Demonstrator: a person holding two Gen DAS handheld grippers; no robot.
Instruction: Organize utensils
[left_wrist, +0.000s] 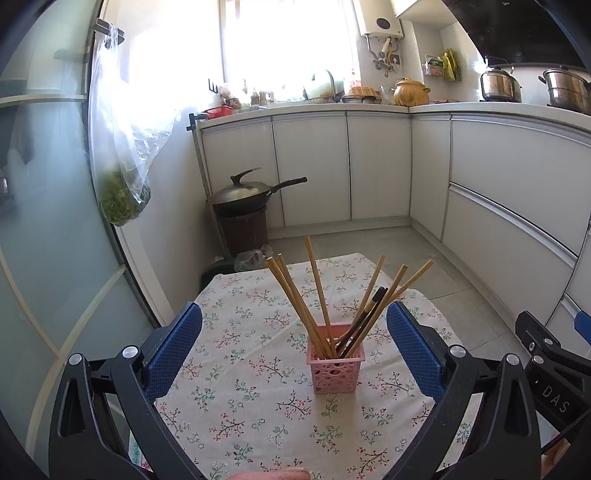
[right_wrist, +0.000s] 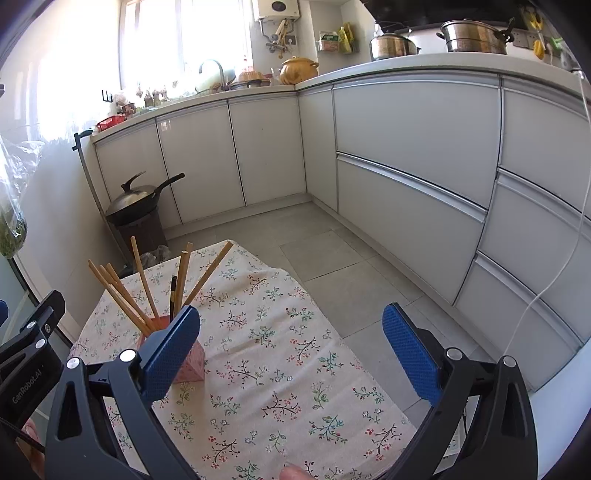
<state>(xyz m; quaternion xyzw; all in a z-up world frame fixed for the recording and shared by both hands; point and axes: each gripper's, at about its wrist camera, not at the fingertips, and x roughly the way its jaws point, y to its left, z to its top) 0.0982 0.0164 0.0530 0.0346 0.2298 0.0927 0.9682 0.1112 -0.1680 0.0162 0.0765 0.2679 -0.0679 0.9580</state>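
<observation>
The small bench under a white floral-print cloth (left_wrist: 240, 406) stood with grey tiled floor (right_wrist: 332, 266) open beyond its far and right edges; a frosted glass door (left_wrist: 44, 221) ran close along its left; a square pink perforated plastic holder (left_wrist: 335, 363) stood upright near the middle; the pale wooden chopsticks (left_wrist: 314, 295) in it fanned upward, long axes leaning left and right; the left gripper (left_wrist: 293, 350) gaped wide and empty on either side of the holder; the right gripper (right_wrist: 291, 350), likewise spread and empty, hovered just right of it.

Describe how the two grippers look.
Both the left gripper and right gripper have black frames with silver bolts and blue, textured fingers. One body is marked "DAS", the other "GenRobot.AI".
</observation>
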